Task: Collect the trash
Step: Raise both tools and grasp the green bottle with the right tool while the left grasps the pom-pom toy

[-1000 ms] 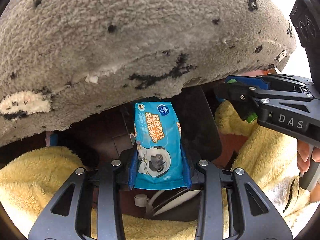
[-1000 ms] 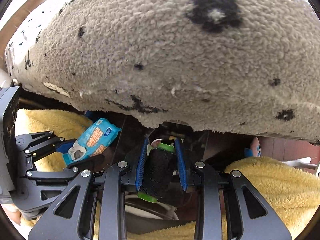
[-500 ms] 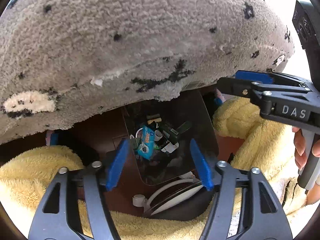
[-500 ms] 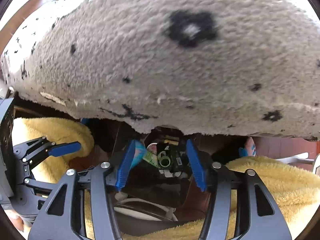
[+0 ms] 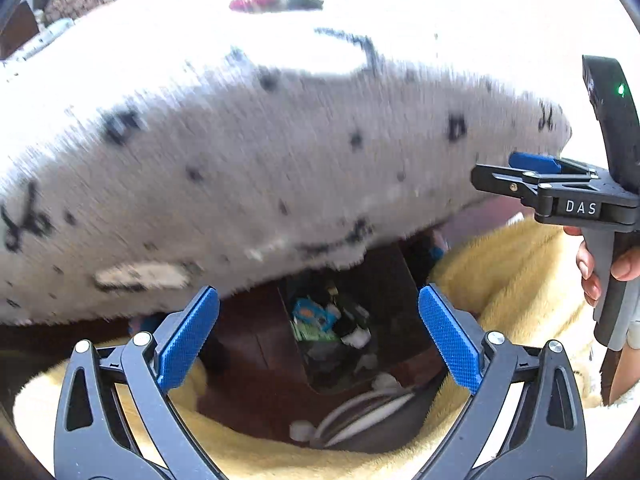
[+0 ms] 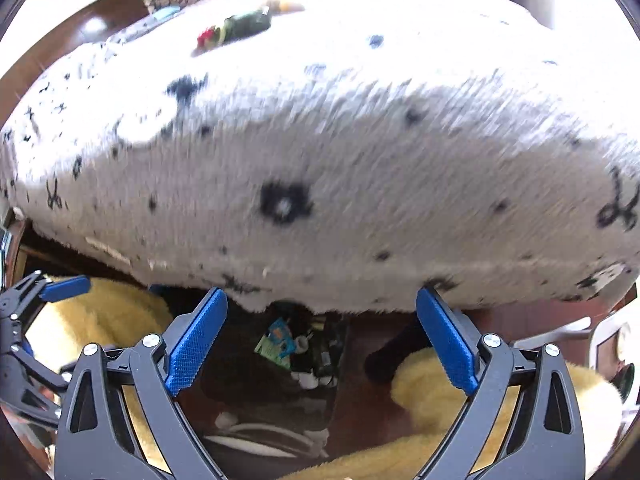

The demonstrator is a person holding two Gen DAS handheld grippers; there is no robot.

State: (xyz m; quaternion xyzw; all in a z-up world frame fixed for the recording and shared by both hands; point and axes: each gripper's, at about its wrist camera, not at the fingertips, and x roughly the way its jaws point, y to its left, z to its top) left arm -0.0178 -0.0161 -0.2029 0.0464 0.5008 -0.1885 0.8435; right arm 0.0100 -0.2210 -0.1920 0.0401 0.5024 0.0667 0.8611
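Though below gripper (image 5: 318, 340), trash (image 5: 316, 320) apart.

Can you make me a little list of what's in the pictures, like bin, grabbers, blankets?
bin: dark bin below both grabbers, trash inside
blue packet: lying in the bin
left gripper: jaws opening, nothing between them
right gripper: jaws opening, nothing between them
grey spotted blanket: hangs over the bin's far side
yellow blanket: beside the bin

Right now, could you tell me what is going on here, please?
A person is collecting trash with a gripper in each hand. The left gripper and right gripper hover over a dark bin beside a spotted grey cushion; their jaws are opening, with nothing between them. A blue wrapper lies in the bin among other scraps.
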